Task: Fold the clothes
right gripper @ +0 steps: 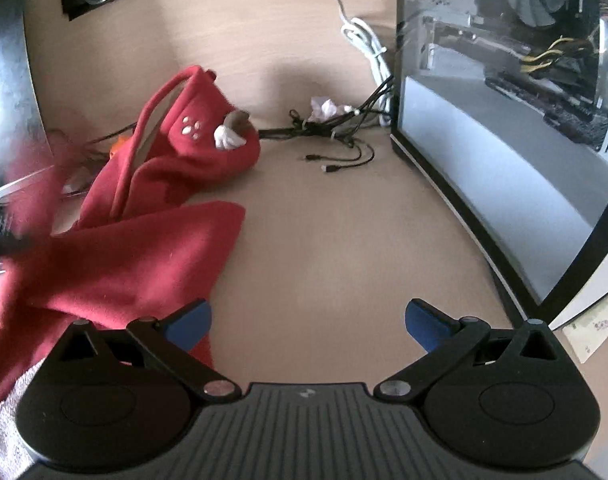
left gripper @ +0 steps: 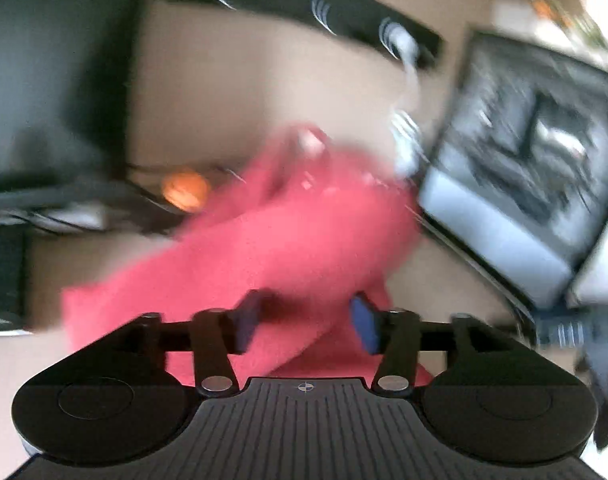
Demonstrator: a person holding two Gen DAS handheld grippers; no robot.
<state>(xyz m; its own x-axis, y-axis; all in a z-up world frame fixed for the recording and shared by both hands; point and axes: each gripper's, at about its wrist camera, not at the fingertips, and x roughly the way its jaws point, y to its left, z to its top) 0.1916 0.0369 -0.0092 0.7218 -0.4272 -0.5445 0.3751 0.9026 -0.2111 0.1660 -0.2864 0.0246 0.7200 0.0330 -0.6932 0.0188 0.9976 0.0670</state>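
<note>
The left gripper [left gripper: 305, 322] has its blue pads parted, with the soft red fleece garment [left gripper: 288, 240] lying between and beyond them; blur hides whether they touch it. The right gripper [right gripper: 307, 324] is spread wide over the bare pale wooden desk [right gripper: 323, 240], nothing between its fingers. The garment [right gripper: 144, 232] lies crumpled to its left, near tangled black cables [right gripper: 327, 132] and the glass-sided computer case [right gripper: 503, 120].

Each camera sits just behind its own tongs, looking forward and down along them at the counter [right gripper: 323, 240]. The left view is blurred and close over the red garment [left gripper: 288, 232]; the right view shares that garment [right gripper: 144, 240], left of its tongs.
</note>
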